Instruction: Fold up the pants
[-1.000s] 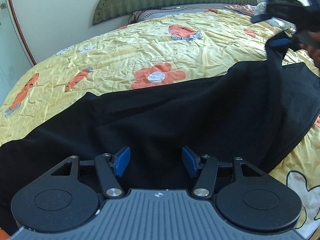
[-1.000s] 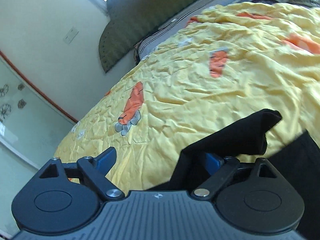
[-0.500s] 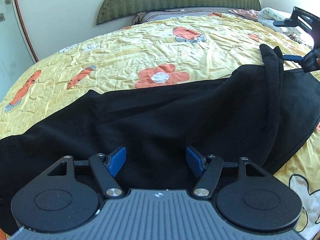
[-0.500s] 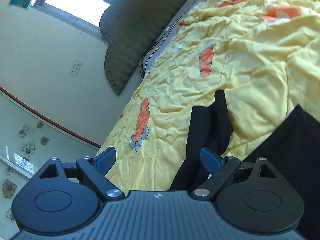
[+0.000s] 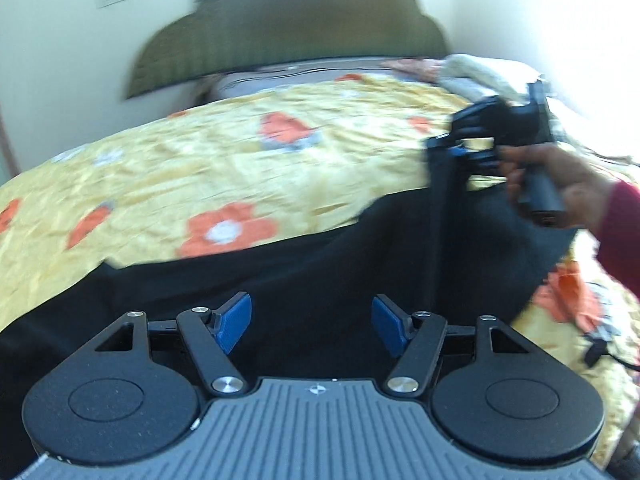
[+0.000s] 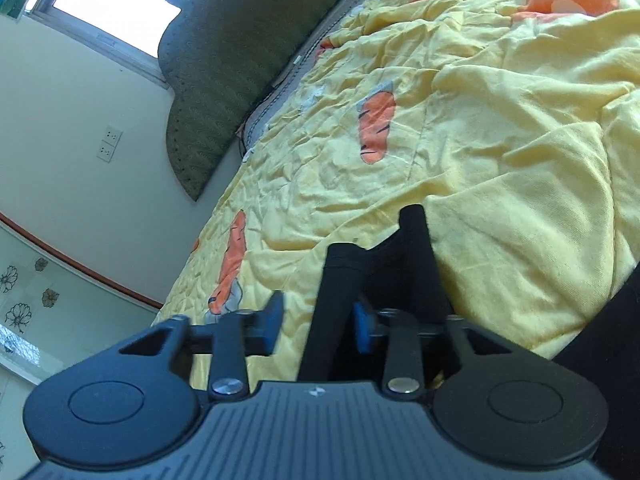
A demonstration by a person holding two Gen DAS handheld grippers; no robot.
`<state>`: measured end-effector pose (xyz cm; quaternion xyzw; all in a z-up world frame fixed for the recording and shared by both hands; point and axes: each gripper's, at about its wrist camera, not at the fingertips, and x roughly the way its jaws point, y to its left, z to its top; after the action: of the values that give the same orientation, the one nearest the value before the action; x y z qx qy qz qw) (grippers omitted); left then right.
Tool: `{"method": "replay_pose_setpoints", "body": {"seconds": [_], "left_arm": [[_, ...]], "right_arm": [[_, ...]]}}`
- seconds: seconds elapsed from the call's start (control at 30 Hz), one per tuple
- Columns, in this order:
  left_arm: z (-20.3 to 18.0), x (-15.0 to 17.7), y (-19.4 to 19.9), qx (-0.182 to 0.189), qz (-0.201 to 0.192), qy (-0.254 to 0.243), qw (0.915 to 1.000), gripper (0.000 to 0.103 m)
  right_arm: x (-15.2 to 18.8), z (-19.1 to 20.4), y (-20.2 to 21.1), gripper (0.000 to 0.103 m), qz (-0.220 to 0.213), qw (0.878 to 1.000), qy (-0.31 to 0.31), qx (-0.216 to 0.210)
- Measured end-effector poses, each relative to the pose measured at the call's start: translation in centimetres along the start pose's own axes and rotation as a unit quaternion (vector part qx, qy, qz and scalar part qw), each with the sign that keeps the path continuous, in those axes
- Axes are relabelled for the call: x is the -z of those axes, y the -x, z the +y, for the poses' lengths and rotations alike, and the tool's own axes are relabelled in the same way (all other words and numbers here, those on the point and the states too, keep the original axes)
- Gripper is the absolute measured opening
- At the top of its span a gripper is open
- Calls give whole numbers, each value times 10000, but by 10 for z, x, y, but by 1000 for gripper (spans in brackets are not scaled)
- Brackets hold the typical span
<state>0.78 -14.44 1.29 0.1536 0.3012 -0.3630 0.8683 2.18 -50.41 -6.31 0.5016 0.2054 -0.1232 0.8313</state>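
Observation:
Black pants point(image 5: 320, 272) lie spread across the yellow flowered bedsheet point(image 5: 200, 168). My left gripper point(image 5: 312, 324) hovers open over the cloth near its front edge, with nothing pinched between its blue pads. At the right, a hand point(image 5: 560, 184) holds my right gripper point(image 5: 460, 148) at a raised strip of the pants. In the right wrist view the right gripper point(image 6: 318, 322) has its jaws closing around that upright black fold point(image 6: 400, 264). The fold rests against the right pad, while a gap of yellow sheet still shows beside the left pad point(image 6: 274, 316).
A green padded headboard point(image 5: 288, 40) stands at the far end of the bed, with crumpled light bedding point(image 5: 472, 72) at the far right. The sheet point(image 6: 500, 140) is wrinkled. A wall with a socket point(image 6: 110, 142) runs along the left.
The right gripper's jaws have narrowed from wide open around the raised fold, and it has sunk and rolled. The left view has lifted and tilted up, now blurred.

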Motion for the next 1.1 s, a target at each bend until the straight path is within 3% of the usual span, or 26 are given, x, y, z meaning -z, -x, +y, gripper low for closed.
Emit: {"method": "replay_pose_setpoints", "body": {"seconds": [0.1,0.2,0.37,0.47,0.53,0.57,0.67,0.77,0.83,1.0,1.1], "left_arm": [[-27,-5,-10,324,-147,-463,9983,73],[-51,-4,-26,275,-187,-846,9959,72],[-73,-2,-45,264,-84,-1072,9939,66],[-79,-1,-52,-27,-134,-1171,9930,49],[-78,-3,-56,-87,-105,-1122,9936,22],[-76,-4,-57,-82,-77,-1011,9948,17],[-69,-10,-43,-96,-351,-690,9970,10],[-77,-11,-32,-120,-532,-927,9942,9],[-86,-2,-37,-11,-343,-1130,9930,9],[-106,19,-44,201,-152,-1474,9887,9],[-108,19,-40,173,-221,-1543,9876,9]], "right_arm": [[3,-2,5,6,-105,9999,77,103],[5,2,26,5,-365,9993,69,-61],[-4,20,63,5,-603,9968,112,-519],[-13,35,75,5,-637,9950,161,-753],[-17,44,80,5,-667,9929,145,-976],[-18,47,84,5,-709,9910,90,-1128],[-20,58,104,5,-952,9831,132,-1555],[-12,57,134,5,-1317,9757,338,-1717],[-2,41,153,5,-1475,9786,319,-1399],[30,-35,178,5,-1528,9882,-128,25],[44,-68,182,5,-1473,9872,-538,289]]}}
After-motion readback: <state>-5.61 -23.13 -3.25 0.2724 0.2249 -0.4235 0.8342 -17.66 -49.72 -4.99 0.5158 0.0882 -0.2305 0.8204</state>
